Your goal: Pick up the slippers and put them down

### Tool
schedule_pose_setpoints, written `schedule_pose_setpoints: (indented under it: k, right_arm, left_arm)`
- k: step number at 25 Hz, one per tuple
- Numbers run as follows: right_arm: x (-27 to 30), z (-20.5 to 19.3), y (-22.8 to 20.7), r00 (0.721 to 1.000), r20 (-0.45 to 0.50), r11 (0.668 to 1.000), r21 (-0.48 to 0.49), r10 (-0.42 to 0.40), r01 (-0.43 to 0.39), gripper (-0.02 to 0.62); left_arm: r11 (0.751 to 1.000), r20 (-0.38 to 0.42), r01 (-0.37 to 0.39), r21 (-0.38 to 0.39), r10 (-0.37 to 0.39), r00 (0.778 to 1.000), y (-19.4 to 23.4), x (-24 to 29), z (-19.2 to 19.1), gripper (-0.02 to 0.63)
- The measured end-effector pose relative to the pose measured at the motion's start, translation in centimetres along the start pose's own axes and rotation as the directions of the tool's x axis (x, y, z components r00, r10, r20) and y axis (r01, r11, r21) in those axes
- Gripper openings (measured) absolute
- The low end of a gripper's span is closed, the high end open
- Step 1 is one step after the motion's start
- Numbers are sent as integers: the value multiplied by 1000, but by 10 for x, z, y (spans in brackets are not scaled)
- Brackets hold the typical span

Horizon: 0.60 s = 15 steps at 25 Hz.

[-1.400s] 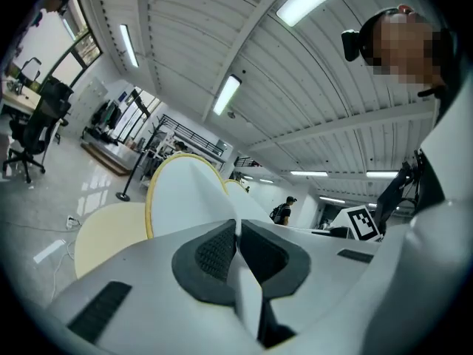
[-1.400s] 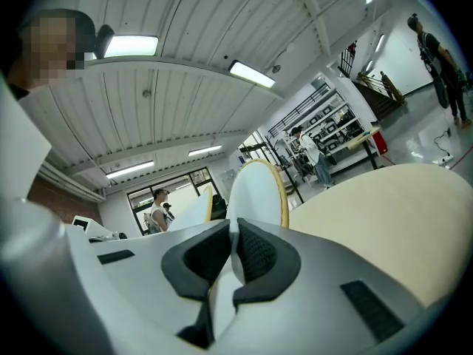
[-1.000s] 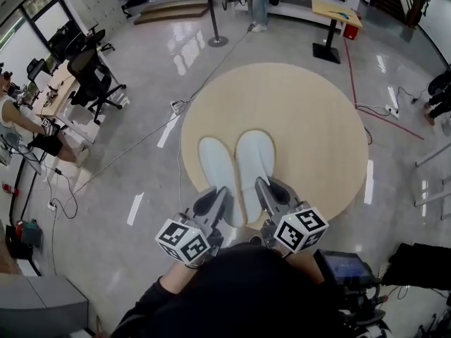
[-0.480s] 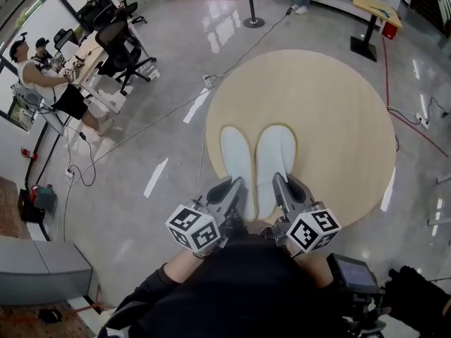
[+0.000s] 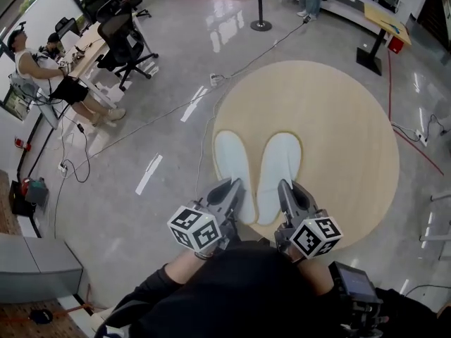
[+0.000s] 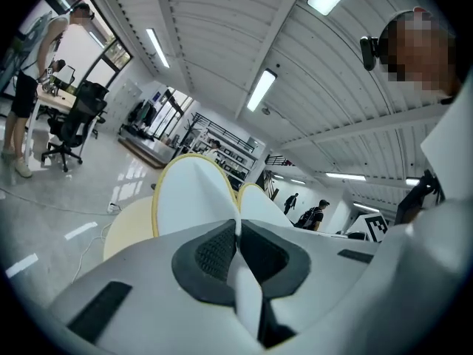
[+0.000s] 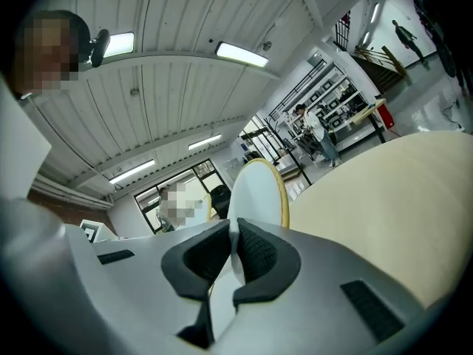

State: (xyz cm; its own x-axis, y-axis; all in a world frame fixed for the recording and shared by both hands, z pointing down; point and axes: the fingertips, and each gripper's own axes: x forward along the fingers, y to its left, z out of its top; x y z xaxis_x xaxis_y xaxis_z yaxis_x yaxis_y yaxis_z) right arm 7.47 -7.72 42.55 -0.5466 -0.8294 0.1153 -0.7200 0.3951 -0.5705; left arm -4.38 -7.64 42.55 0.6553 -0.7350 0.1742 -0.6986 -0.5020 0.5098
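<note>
Firmly, fingers of the left gripper [image 5: 227,190] clench one flat white yellow-rimmed slipper [image 5: 232,166]; the right gripper [image 5: 287,191] clenches its twin slipper [image 5: 278,169] (both over the round beige bench [image 5: 338,111]).

Bright, even light from ceiling strip lamps [image 6: 262,89]; white glare on the polished floor [image 5: 225,30] well beyond the left gripper [image 5: 229,189] and right gripper [image 5: 287,190]. Gripper views bulge fisheye-wise with black corners; head view sharp, shadows faint

We are clamping our left gripper [image 6: 236,251] on the thin edge of a white, yellow-rimmed slipper [image 6: 194,197], which is rising ahead of the closed jaws. A second slipper [image 6: 260,207] is showing just beside it on the right, and a round tan surface [image 6: 127,228] is lying beyond on the left.
</note>
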Motion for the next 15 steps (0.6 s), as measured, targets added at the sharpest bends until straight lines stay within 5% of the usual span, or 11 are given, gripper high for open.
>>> schedule_pose_setpoints:
  k: [15]
  right_arm:
    - [219,-14,-77,966,-92,967,57,-242,248,28]
  left_arm:
    - [997,-232,11,-83,-30,972,239,118,38,31]
